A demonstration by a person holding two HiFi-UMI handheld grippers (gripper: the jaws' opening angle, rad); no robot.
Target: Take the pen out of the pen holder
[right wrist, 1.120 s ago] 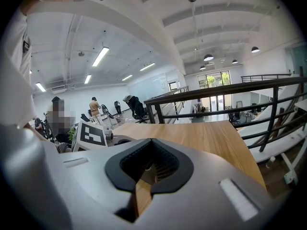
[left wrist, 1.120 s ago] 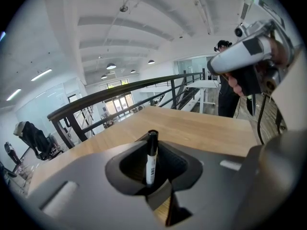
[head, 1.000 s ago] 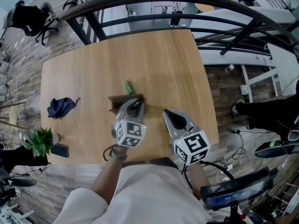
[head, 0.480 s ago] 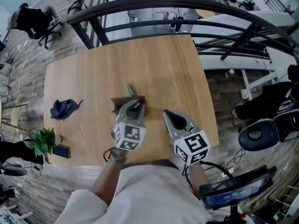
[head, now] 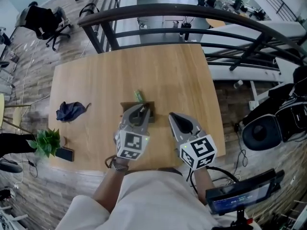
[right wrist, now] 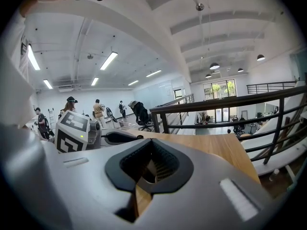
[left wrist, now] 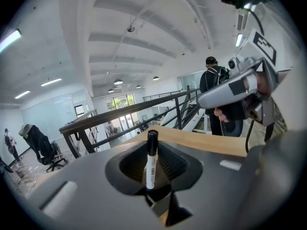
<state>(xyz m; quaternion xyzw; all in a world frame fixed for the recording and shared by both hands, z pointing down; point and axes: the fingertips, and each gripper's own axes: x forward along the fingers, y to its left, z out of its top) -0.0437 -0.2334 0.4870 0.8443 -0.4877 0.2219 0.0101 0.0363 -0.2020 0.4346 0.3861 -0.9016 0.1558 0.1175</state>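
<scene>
The left claw (head: 139, 112) grips the pen (left wrist: 151, 159) upright (apt for a straight lift) above the pen holder (head: 126, 105); the right claw (head: 177, 120) idles closed and empty.

Left hand-held gripper (head: 139, 111) over pen holder (head: 125, 105), right hand-held gripper (head: 179, 121) alongside.

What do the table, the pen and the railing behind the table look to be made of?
Table: wood or wood-look laminate, going by the light matte top with faint grain lines.
Pen: probably plastic, with a smooth white barrel bearing print and a black cap.
Railing: likely painted metal, from the slim dark bars with a dull sheen.
</scene>
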